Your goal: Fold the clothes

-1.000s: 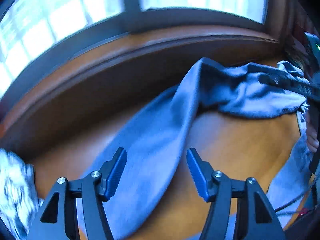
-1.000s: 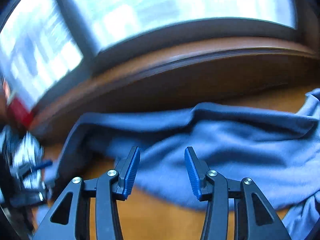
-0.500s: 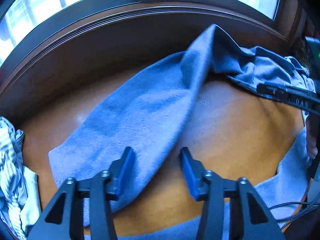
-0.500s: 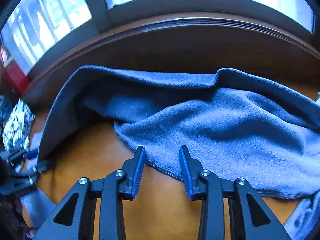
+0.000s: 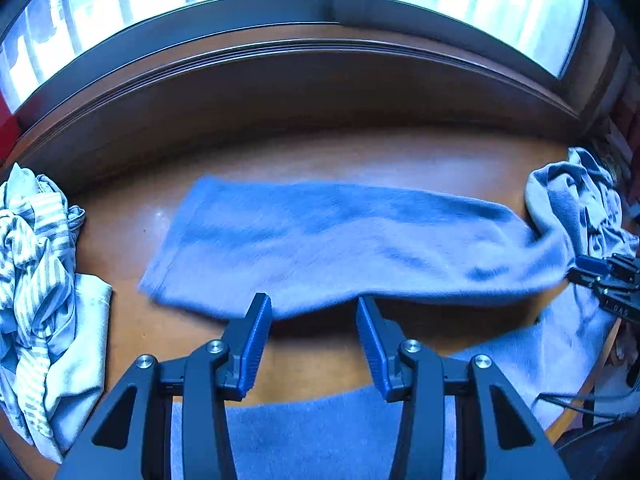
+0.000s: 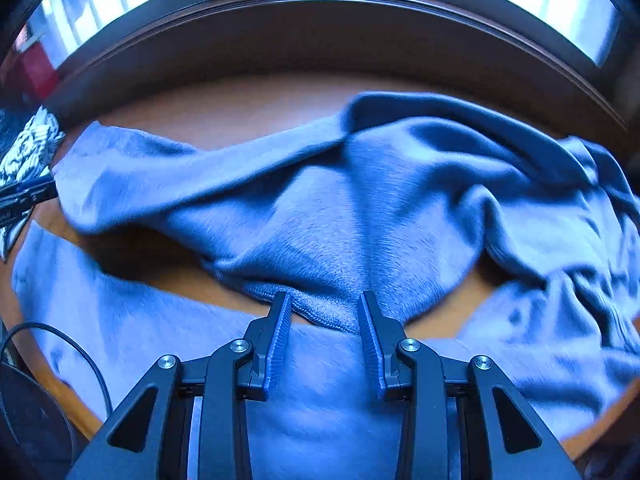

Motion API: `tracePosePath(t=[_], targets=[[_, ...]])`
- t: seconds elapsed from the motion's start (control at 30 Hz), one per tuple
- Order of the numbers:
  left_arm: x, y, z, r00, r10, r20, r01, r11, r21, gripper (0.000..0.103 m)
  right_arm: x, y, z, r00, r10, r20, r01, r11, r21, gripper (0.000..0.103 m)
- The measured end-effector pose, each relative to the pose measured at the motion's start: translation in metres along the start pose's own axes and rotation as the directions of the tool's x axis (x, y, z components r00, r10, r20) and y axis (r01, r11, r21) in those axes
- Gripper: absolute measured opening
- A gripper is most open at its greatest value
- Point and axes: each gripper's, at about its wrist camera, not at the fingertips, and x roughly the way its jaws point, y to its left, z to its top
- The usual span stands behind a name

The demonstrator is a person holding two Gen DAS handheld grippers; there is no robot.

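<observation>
A blue fleece garment (image 5: pixel 328 240) lies across the wooden table (image 5: pixel 320 156). One long leg or sleeve stretches flat from left to right in the left wrist view. My left gripper (image 5: pixel 314 310) is open, its tips at that piece's near edge, nothing between them. In the right wrist view the same blue fleece garment (image 6: pixel 360 208) is bunched in folds, with a ribbed hem (image 6: pixel 320 314) lying between the fingertips of my right gripper (image 6: pixel 324 304), which stands open around it. The right gripper also shows at the left wrist view's right edge.
A crumpled striped grey-and-white garment (image 5: pixel 40 280) lies at the table's left end. A dark wooden sill (image 5: pixel 320 80) and a window run along the far side. A black cable (image 6: pixel 60 344) hangs off the near left edge.
The long blue piece, draped diagonally before, now lies flat and horizontal. Both grippers have dropped lower and closer to the cloth; the right one now straddles the ribbed hem.
</observation>
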Motion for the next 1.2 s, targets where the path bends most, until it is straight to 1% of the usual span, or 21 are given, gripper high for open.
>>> tracePosePath(t=[0.03, 0.1, 0.2, 0.23, 0.3, 0.4, 0.43, 0.5, 0.57, 0.63, 0.67, 0.77, 0.8, 0.87, 0.9, 0.93, 1.0, 1.1, 1.17, 1.2], targets=[[0.003, -0.006, 0.001, 1.0, -0.001, 0.001, 0.001, 1.0, 0.005, 0.041, -0.003, -0.005, -0.001, 1.0, -0.005, 0.001, 0.005, 0.999, 0.032, 0.035], [0.003, -0.01, -0.008, 1.0, -0.016, -0.002, 0.016, 1.0, 0.008, 0.043, -0.01, -0.013, -0.003, 1.0, -0.004, 0.014, 0.003, 0.994, 0.108, 0.036], [0.002, -0.015, -0.015, 1.0, -0.023, -0.014, 0.024, 1.0, 0.019, 0.053, -0.026, -0.015, 0.0, 0.995, 0.076, 0.071, -0.09, 0.974, 0.206, 0.037], [0.004, -0.017, -0.014, 1.0, -0.019, -0.015, 0.02, 0.999, 0.032, 0.055, -0.029, -0.015, 0.001, 0.99, 0.11, 0.09, -0.128, 0.965, 0.227, 0.041], [0.006, -0.022, -0.014, 1.0, -0.008, -0.017, 0.009, 0.998, 0.062, 0.057, -0.032, -0.012, 0.004, 0.973, 0.197, 0.118, -0.223, 0.935, 0.276, 0.05], [0.008, -0.031, -0.017, 1.0, 0.013, -0.017, -0.011, 0.993, 0.12, 0.058, -0.025, -0.013, 0.002, 0.944, 0.311, 0.112, -0.331, 0.88, 0.34, 0.05], [0.008, -0.035, -0.018, 1.0, 0.021, -0.014, -0.018, 0.989, 0.144, 0.058, -0.02, -0.008, 0.008, 0.935, 0.336, 0.112, -0.354, 0.864, 0.358, 0.05], [0.008, -0.042, -0.018, 1.0, 0.031, -0.003, -0.03, 0.98, 0.195, 0.058, -0.009, -0.005, 0.01, 0.903, 0.416, 0.109, -0.422, 0.807, 0.414, 0.05], [0.01, -0.048, -0.017, 0.999, 0.038, 0.008, -0.039, 0.969, 0.244, 0.058, -0.002, 0.005, -0.006, 0.876, 0.474, 0.093, -0.463, 0.768, 0.444, 0.05], [0.013, -0.054, -0.015, 0.999, 0.033, 0.01, -0.034, 0.961, 0.275, 0.058, 0.007, 0.019, 0.005, 0.874, 0.481, 0.075, -0.459, 0.764, 0.453, 0.05], [0.015, -0.057, -0.014, 0.999, 0.03, 0.011, -0.032, 0.956, 0.291, 0.058, 0.018, 0.034, 0.009, 0.874, 0.482, 0.066, -0.456, 0.764, 0.457, 0.05], [0.02, -0.066, -0.01, 1.0, 0.014, 0.019, -0.02, 0.946, 0.323, 0.058, 0.028, 0.039, 0.011, 0.851, 0.521, 0.066, -0.486, 0.733, 0.477, 0.05], [0.021, -0.069, -0.009, 1.0, 0.01, 0.02, -0.016, 0.943, 0.334, 0.058, 0.029, 0.041, 0.013, 0.843, 0.533, 0.068, -0.497, 0.724, 0.479, 0.049], [0.024, -0.075, -0.007, 1.0, -0.005, 0.021, -0.003, 0.936, 0.353, 0.058, 0.031, 0.046, 0.017, 0.828, 0.556, 0.074, -0.518, 0.708, 0.48, 0.035], [0.026, -0.078, -0.006, 1.0, -0.01, 0.019, 0.002, 0.932, 0.361, 0.058, 0.029, 0.048, 0.019, 0.828, 0.555, 0.081, -0.521, 0.709, 0.476, 0.02], [0.028, -0.082, -0.005, 1.0, -0.012, 0.017, 0.005, 0.93, 0.369, 0.058, 0.027, 0.049, 0.022, 0.83, 0.551, 0.089, -0.523, 0.711, 0.47, 0.011], [0.032, -0.087, -0.002, 1.0, -0.016, 0.017, 0.009, 0.925, 0.38, 0.058, 0.02, 0.051, 0.026, 0.83, 0.547, 0.112, -0.532, 0.715, 0.453, 0.007], [0.037, -0.093, 0.002, 1.0, -0.019, 0.021, 0.009, 0.921, 0.389, 0.058, 0.003, 0.049, 0.03, 0.82, 0.55, 0.161, -0.562, 0.716, 0.414, 0.006], [0.043, -0.096, 0.006, 0.999, 0.018, 0.038, -0.031, 0.921, 0.388, 0.058, -0.009, 0.048, 0.033, 0.811, 0.552, 0.193, -0.58, 0.717, 0.387, 0.006], [0.046, -0.096, 0.008, 0.997, 0.054, 0.052, -0.069, 0.923, 0.378, 0.06, -0.015, 0.047, 0.034, 0.806, 0.553, 0.209, -0.589, 0.717, 0.373, 0.006]])
